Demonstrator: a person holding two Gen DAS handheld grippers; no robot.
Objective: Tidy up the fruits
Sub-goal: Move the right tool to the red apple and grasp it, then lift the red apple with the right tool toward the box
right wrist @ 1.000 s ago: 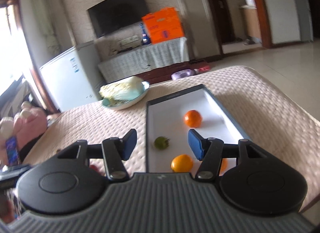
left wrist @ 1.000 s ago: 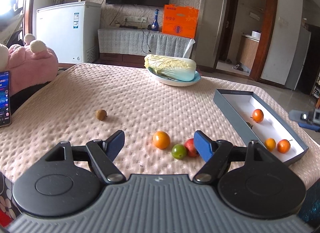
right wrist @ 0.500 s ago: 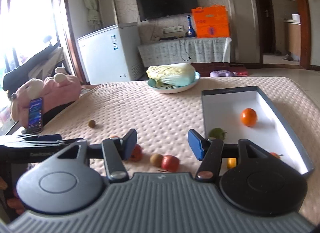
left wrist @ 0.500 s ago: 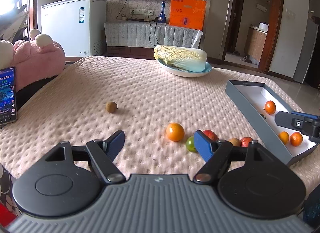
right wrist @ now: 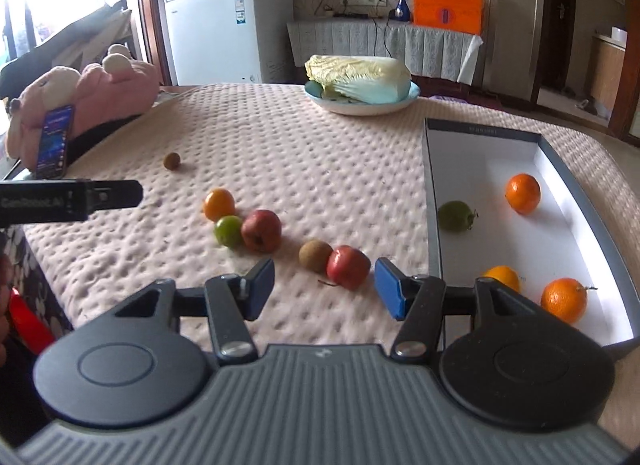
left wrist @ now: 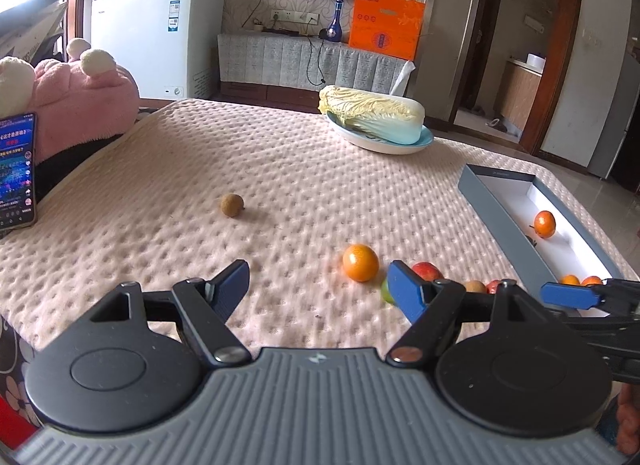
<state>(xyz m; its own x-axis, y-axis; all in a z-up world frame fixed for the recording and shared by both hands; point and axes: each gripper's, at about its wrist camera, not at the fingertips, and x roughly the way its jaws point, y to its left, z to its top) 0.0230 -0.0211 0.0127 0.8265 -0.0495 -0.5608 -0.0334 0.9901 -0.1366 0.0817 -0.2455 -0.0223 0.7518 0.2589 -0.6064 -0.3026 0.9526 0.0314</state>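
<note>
Both grippers, left gripper [left wrist: 318, 285] and right gripper [right wrist: 325, 285], gape empty over the dimpled pink quilted counter [right wrist: 320, 169]; the shallow grey cardboard box [right wrist: 580, 201] holds three round oranges, perhaps four, and one green fruit [right wrist: 456, 216].

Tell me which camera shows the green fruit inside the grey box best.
The right wrist view. There the green fruit lies in plain sight on the white floor near the left wall of the grey box. In the left wrist view the box's near wall hides almost all of it; only a dark sliver shows.

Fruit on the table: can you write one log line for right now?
left tool: open, empty | right tool: open, empty, near red apple | box: four fruits | loose: six
</note>
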